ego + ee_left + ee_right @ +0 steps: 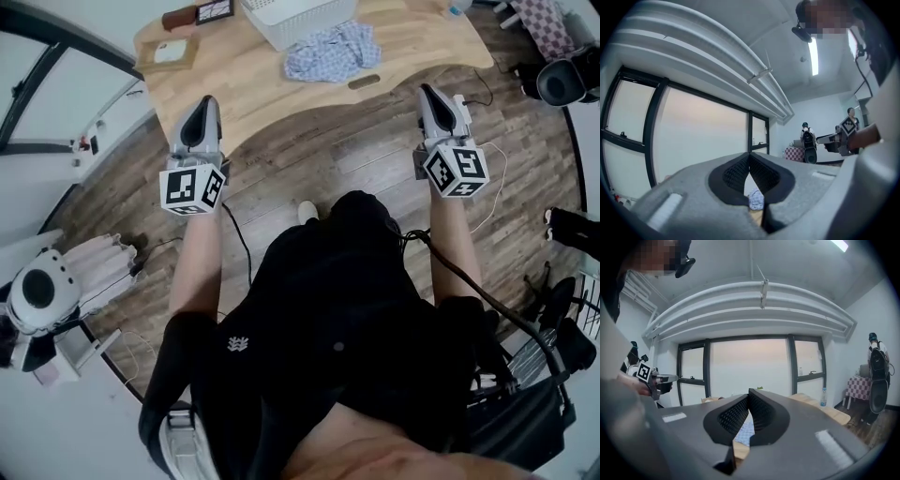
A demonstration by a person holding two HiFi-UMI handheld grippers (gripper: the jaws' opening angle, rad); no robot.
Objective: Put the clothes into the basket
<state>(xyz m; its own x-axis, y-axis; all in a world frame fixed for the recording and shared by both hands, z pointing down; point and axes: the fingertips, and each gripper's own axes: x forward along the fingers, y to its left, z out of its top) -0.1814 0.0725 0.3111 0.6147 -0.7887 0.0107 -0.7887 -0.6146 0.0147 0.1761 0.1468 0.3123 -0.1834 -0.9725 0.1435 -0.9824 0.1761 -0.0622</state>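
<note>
Head view: the clothes [333, 52], a soft, crumpled heap of blue-and-white checked fabric, lie on the wooden table [234, 89] just in front of the white lattice-walled basket [300, 21]. The left gripper [203, 103] and right gripper [427, 92] hover short of the table edge, both with jaws clenched on nothing. Judgement: the reach has not begun. Recommend opening one gripper, pinching a raised fold near the heap's middle, and lifting clear of the rim before release.

1. Soft, even daylight; the window [750, 366] is blown out to a pale glow.
2. A ceiling strip light [814, 56] glares at one o'clock in the left gripper view.
3. Fisheye bending and dark vignetting ring every edge.
4. The left gripper [750, 161] is out of focus.
</note>
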